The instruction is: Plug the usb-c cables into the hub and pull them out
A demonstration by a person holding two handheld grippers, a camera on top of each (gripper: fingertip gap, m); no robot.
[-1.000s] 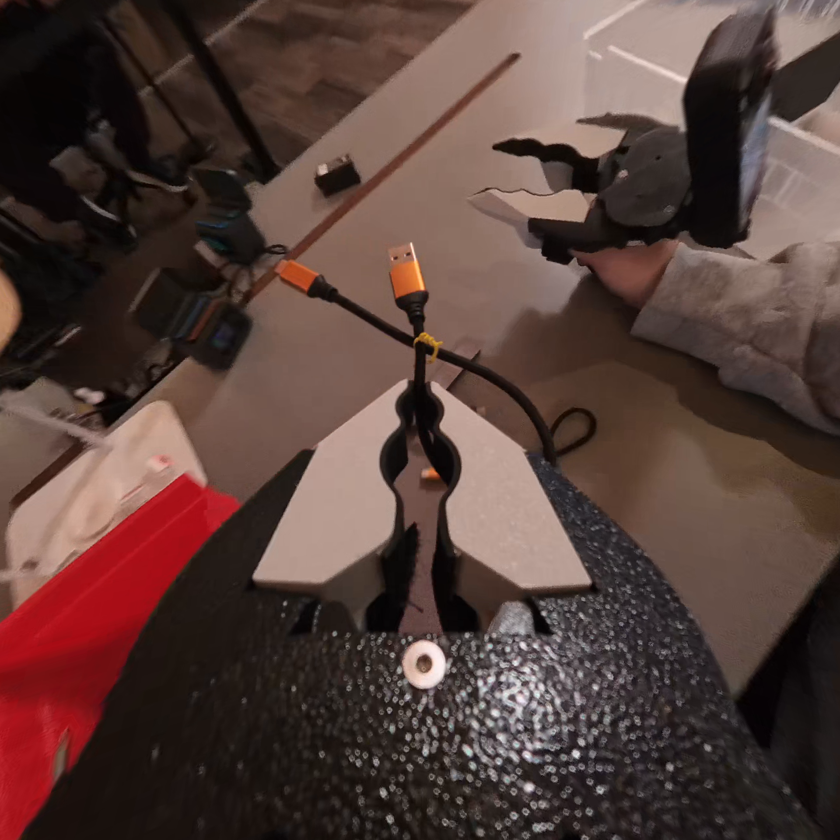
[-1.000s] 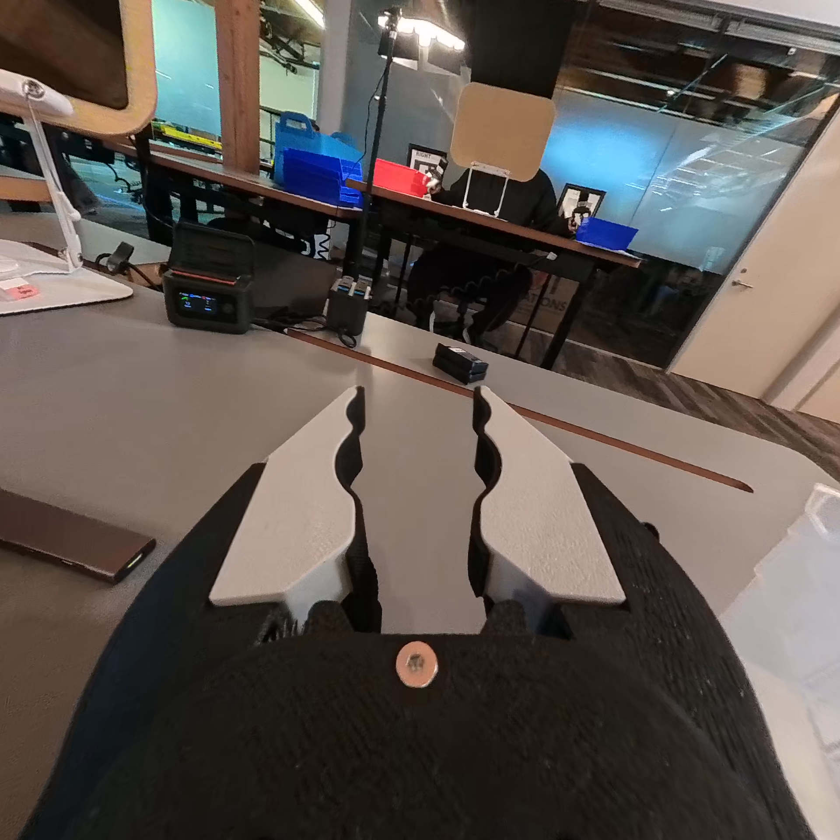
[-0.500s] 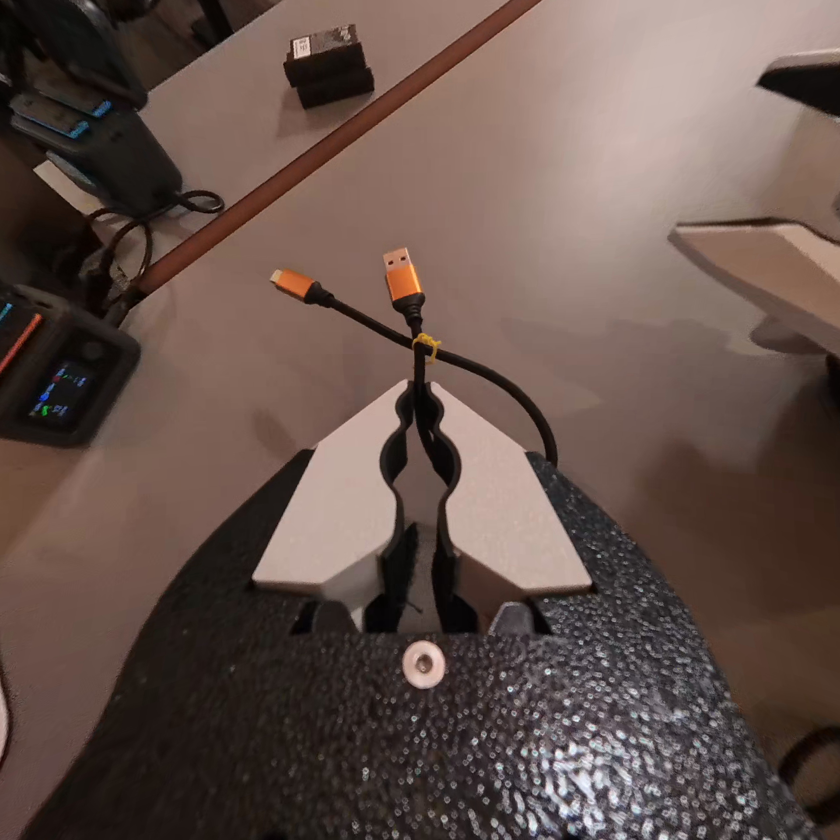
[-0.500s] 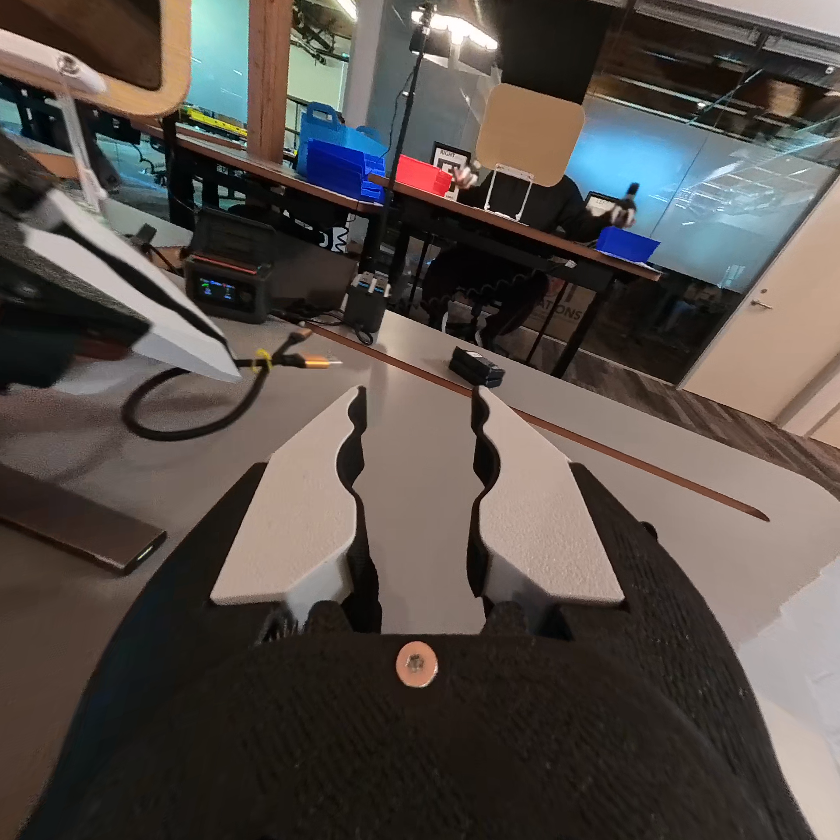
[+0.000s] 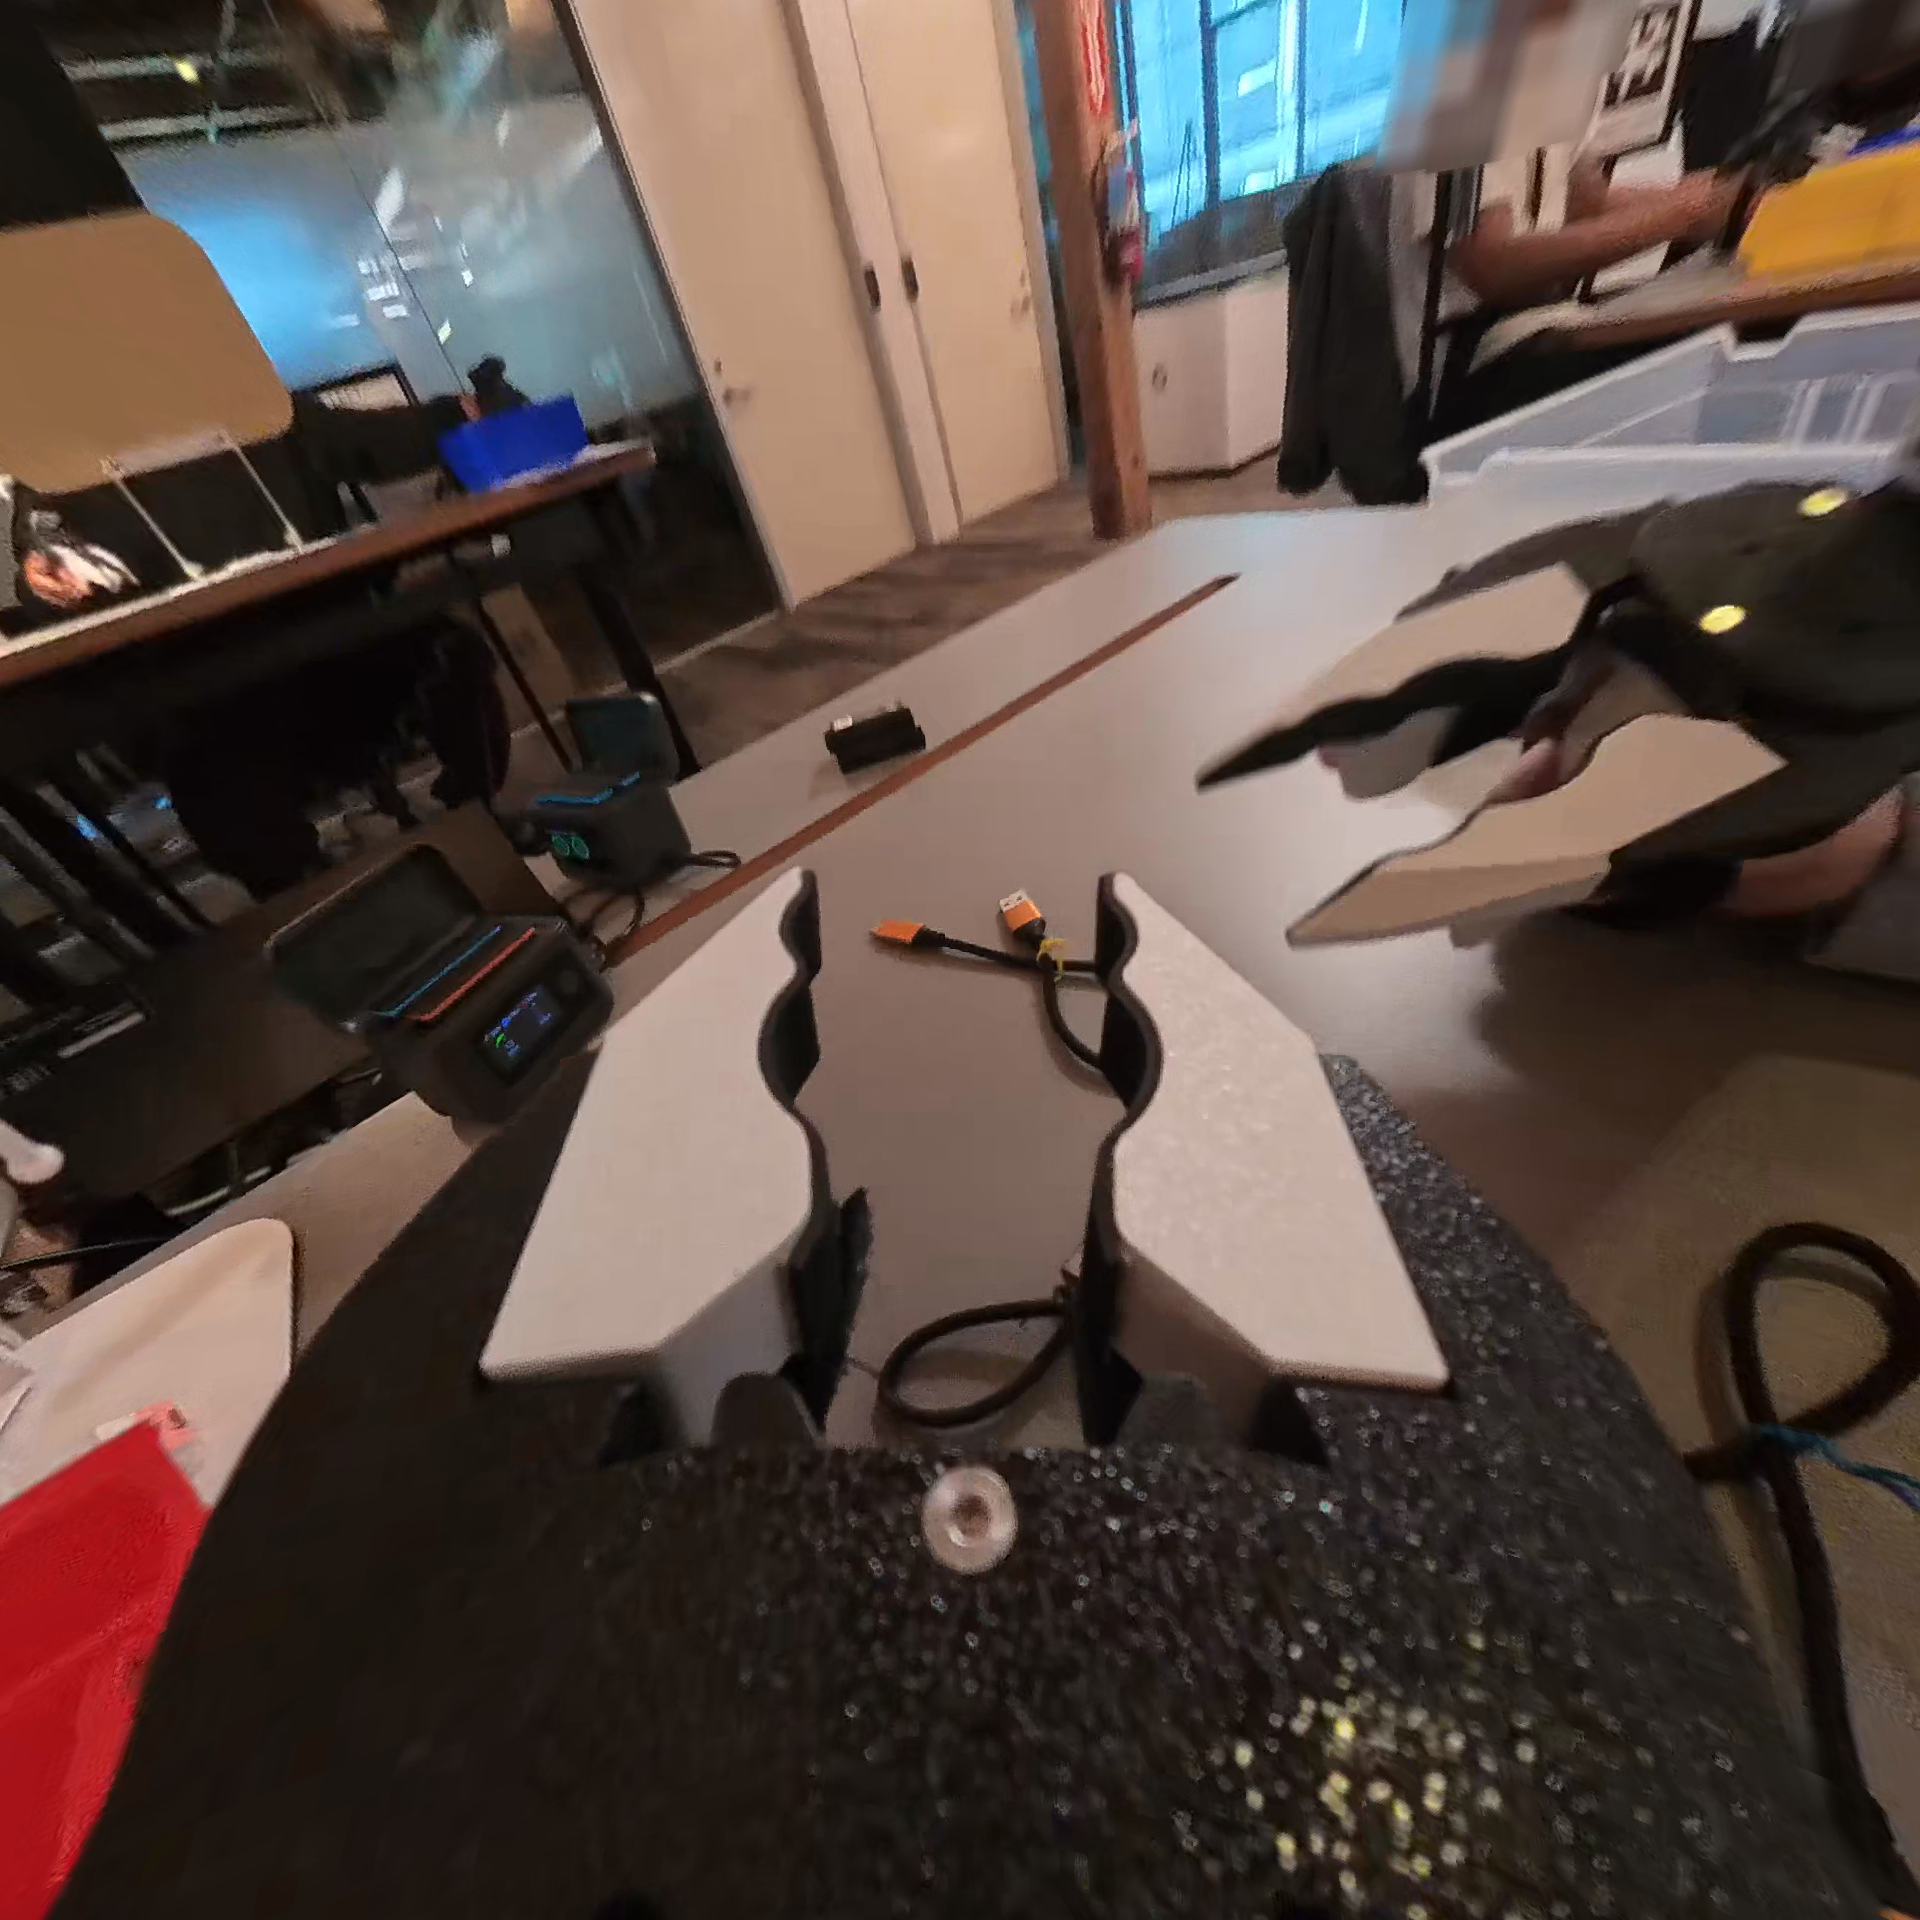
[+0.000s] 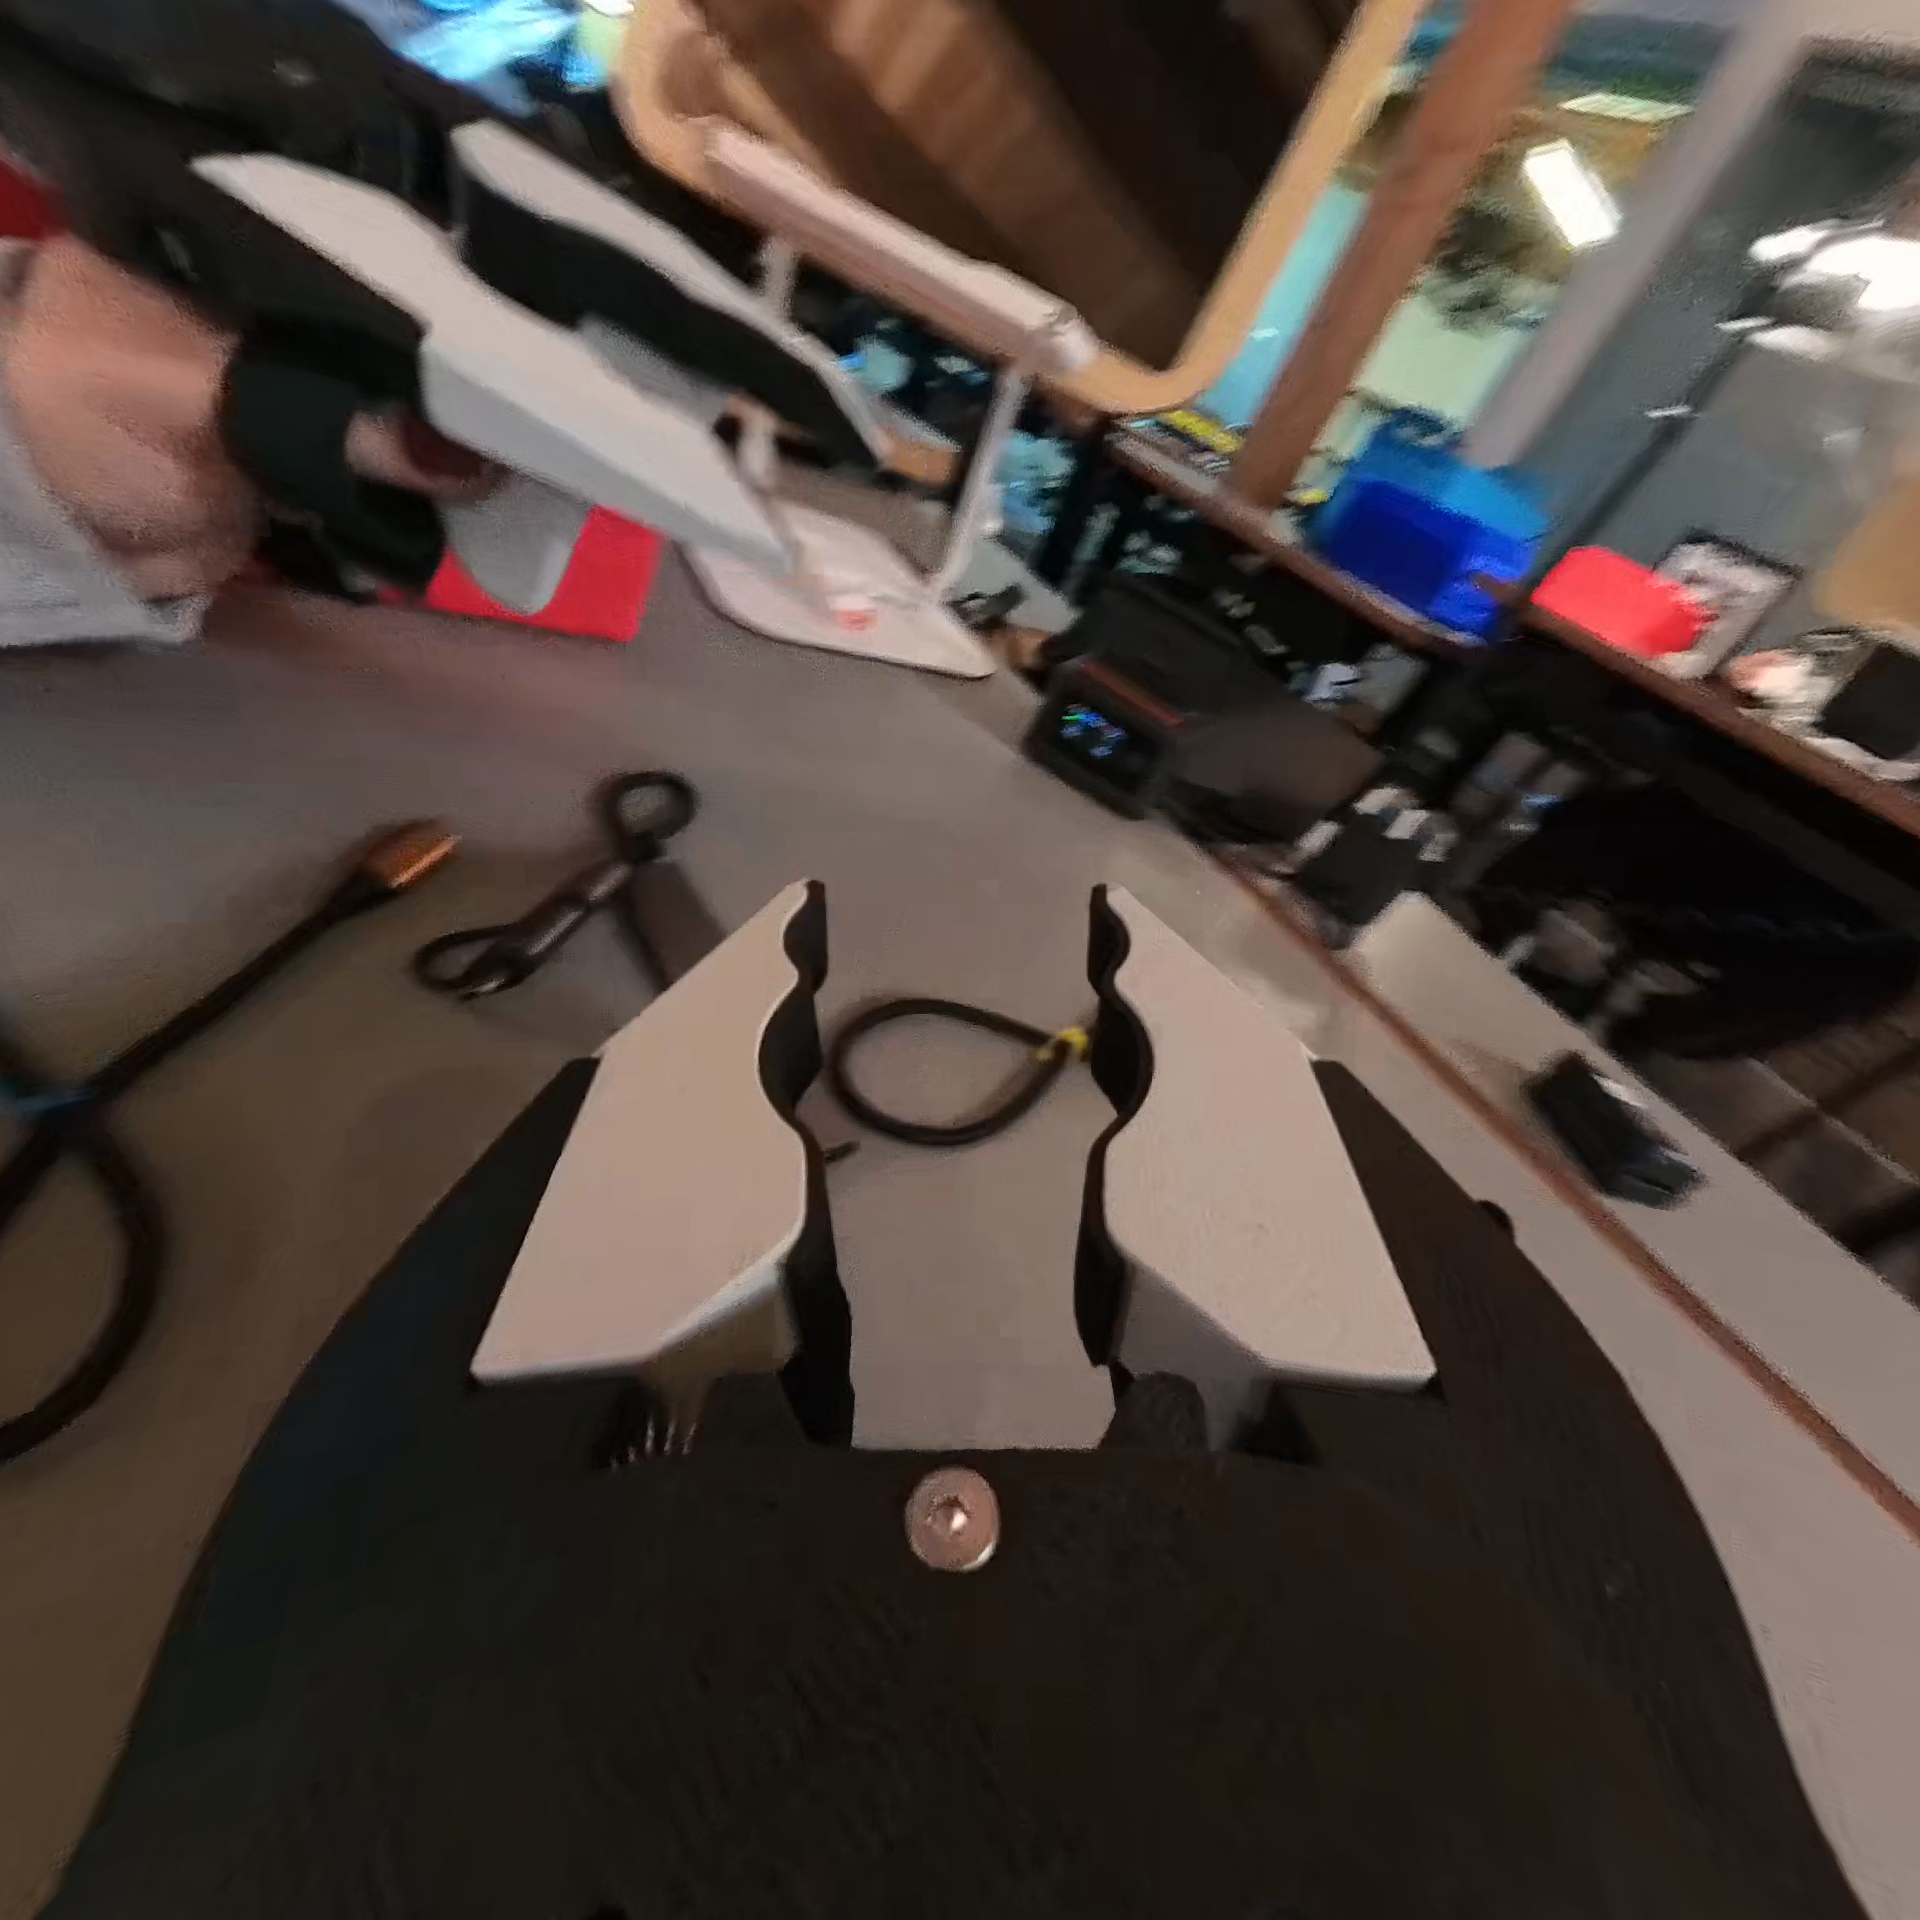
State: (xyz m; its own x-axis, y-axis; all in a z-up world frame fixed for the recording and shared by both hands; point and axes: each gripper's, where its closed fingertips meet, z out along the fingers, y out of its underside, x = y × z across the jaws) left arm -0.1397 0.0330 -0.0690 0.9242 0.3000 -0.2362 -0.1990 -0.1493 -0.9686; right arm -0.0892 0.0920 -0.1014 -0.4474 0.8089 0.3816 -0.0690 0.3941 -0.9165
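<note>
A short black cable (image 5: 1049, 997) with two orange plugs and a yellow tie lies loose on the grey table (image 5: 1299, 1039). My left gripper (image 5: 956, 894) is open and empty just above and behind it, and the cable's loop shows between the fingers. In the right wrist view the same cable (image 6: 935, 1008) lies just ahead of my right gripper (image 6: 956, 899), which is open and empty. The right gripper (image 5: 1455, 790) also shows at the right of the left wrist view. The left gripper (image 6: 582, 395) shows raised at the upper left of the right wrist view. I cannot make out the hub for sure.
A longer black cable (image 5: 1756, 1351) with a blue tie lies to the right, its orange plug (image 6: 410, 857) on the table. A bundled black cable (image 6: 561, 914) lies nearby. A charger case with a screen (image 5: 488, 1008), a black battery (image 5: 873, 738), a red bin (image 5: 83, 1621) and a clear bin (image 5: 1714, 405) stand around.
My left gripper has opened and let go of the short cable, which now lies on the table. The left gripper tilted up. The right gripper swung left towards the cable.
</note>
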